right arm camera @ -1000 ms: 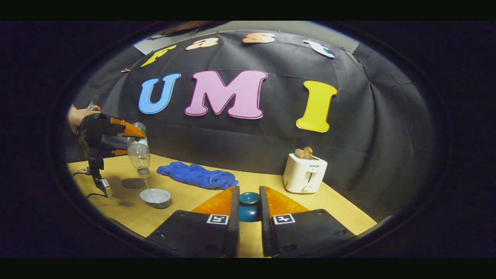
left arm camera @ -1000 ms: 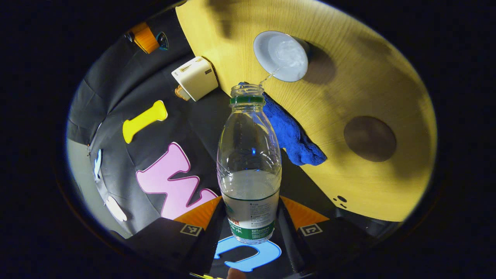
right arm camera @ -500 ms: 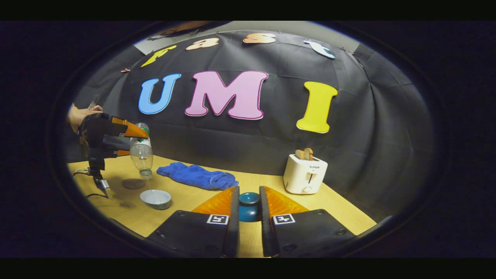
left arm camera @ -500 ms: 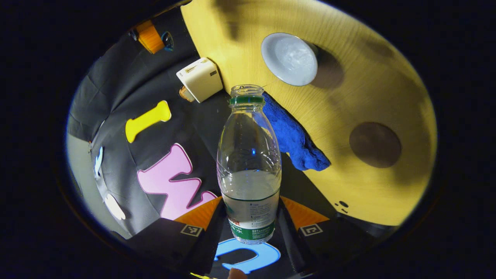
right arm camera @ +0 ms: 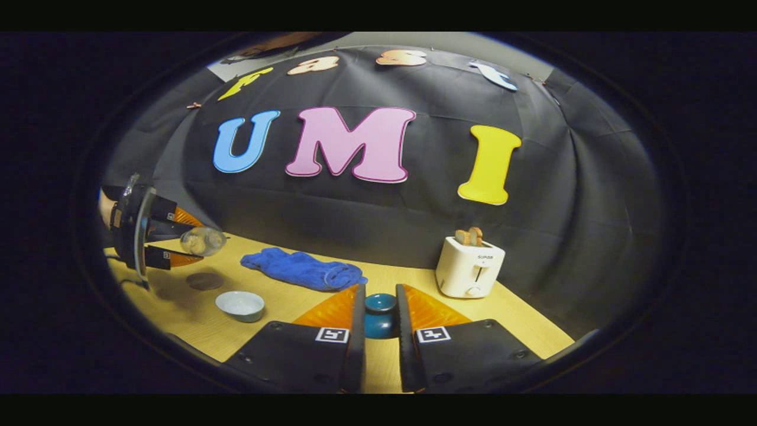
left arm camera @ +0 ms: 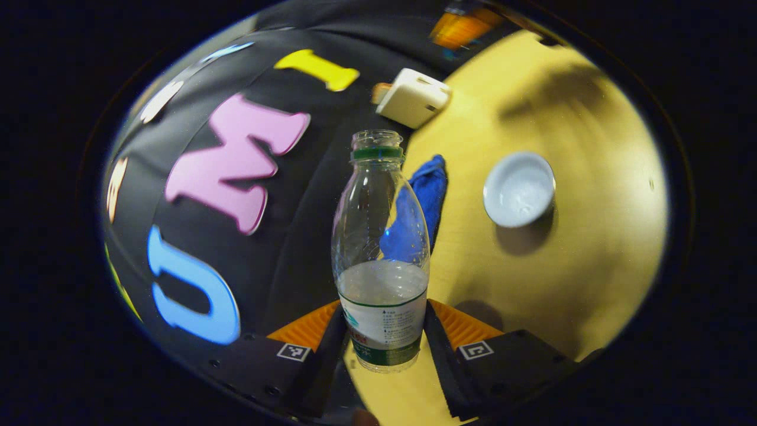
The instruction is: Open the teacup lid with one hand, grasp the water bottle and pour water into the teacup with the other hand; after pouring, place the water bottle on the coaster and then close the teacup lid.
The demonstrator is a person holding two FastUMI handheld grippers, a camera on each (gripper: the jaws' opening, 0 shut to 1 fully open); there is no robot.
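My left gripper (left arm camera: 383,307) is shut on the lower part of a clear water bottle (left arm camera: 381,236). The bottle has no cap, wears a green neck ring and is partly full. In the right gripper view the left gripper (right arm camera: 183,239) holds the bottle (right arm camera: 203,241) tilted in the air, above and left of the pale teacup (right arm camera: 239,305). The cup (left arm camera: 519,189) stands uncovered on the table with water in it. A round dark coaster (right arm camera: 204,280) lies just behind the cup. My right gripper (right arm camera: 379,294) is shut on the teal teacup lid (right arm camera: 379,316), low over the table.
A blue cloth (right arm camera: 301,269) lies along the back of the yellow wooden table (right arm camera: 295,299). A white toaster (right arm camera: 470,266) with bread in it stands at the back right. The black booth wall rises close behind.
The stream into the cup has stopped. My left gripper has swung the bottle's mouth up and away from the cup. The right gripper has stayed still with the lid.
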